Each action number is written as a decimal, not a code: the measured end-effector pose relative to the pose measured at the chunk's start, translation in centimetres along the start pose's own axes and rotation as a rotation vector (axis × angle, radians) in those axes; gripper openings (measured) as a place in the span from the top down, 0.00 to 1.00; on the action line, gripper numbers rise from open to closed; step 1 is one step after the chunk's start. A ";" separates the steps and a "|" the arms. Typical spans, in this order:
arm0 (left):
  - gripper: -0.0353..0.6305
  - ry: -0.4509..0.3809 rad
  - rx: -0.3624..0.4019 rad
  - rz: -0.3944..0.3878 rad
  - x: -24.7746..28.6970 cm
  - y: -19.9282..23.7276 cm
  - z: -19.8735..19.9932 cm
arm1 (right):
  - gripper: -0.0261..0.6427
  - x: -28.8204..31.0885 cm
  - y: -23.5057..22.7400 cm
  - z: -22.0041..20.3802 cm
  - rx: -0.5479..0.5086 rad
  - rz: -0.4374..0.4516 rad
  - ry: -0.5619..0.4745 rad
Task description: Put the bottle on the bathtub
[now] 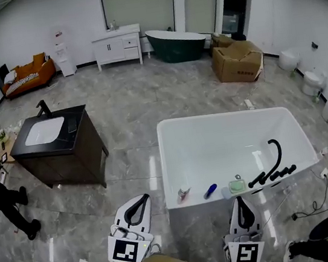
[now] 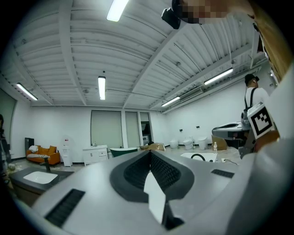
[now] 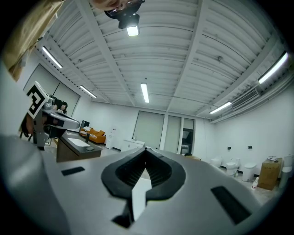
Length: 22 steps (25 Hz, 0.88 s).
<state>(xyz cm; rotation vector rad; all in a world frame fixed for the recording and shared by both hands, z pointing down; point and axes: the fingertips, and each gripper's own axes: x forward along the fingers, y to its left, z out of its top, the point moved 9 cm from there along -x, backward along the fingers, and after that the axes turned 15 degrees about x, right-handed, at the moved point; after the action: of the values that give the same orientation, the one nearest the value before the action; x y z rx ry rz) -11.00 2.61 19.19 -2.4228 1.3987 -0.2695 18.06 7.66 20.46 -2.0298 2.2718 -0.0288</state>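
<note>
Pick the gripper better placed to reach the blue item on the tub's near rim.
Right. The right gripper sits just below the bathtub's near rim, close to the blue item; the left gripper is off the tub's left corner, over floor. Both shut, empty.

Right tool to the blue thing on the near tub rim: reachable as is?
Probably yes. The right tool sits just short of the bathtub rim, and the blue object lies exposed a little to its left with nothing between. Its jaws are together, so it would need to open first.
</note>
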 end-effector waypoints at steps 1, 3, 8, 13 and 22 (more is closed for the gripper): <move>0.94 0.002 0.005 0.004 -0.4 0.2 0.1 | 0.95 -0.2 0.2 0.0 0.008 0.005 -0.004; 0.94 -0.001 0.014 0.008 -0.9 0.5 0.2 | 0.95 -0.4 0.5 0.2 0.017 0.014 -0.010; 0.94 -0.003 0.002 0.008 -1.7 0.5 0.6 | 0.95 -1.0 0.3 1.0 0.024 0.026 -0.007; 0.94 -0.006 0.005 -0.018 -1.7 0.2 0.7 | 0.95 -2.2 0.2 1.7 0.029 0.003 -0.017; 0.94 -0.044 -0.007 -0.031 -1.5 0.1 0.8 | 0.95 -4.0 0.4 0.7 0.054 -0.031 -0.009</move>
<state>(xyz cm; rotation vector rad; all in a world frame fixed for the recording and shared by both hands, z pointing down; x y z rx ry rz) -11.55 4.05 18.40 -2.4425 1.3460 -0.2176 18.19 11.69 19.93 -2.0345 2.2094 -0.0817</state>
